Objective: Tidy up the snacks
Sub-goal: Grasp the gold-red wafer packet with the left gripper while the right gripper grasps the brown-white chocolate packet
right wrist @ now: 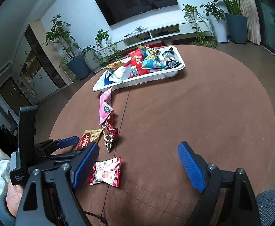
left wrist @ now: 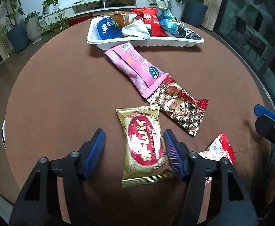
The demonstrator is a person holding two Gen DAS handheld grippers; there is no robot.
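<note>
A gold and red snack packet (left wrist: 146,146) lies on the round brown table (left wrist: 62,94), between the open fingers of my left gripper (left wrist: 133,137); its right pad touches the packet's edge. A red patterned packet (left wrist: 180,107) and a pink packet (left wrist: 135,67) lie beyond it. A small red and white packet (right wrist: 106,172) lies by the left finger of my right gripper (right wrist: 137,153), which is open and empty. A white tray (left wrist: 146,42) at the far side holds several snack bags. The tray also shows in the right wrist view (right wrist: 145,80).
The table's edge curves close on the right (left wrist: 259,79). Potted plants (right wrist: 77,56), a low white TV shelf (right wrist: 152,33) and a wall television stand beyond the table. My left gripper also shows in the right wrist view (right wrist: 67,141).
</note>
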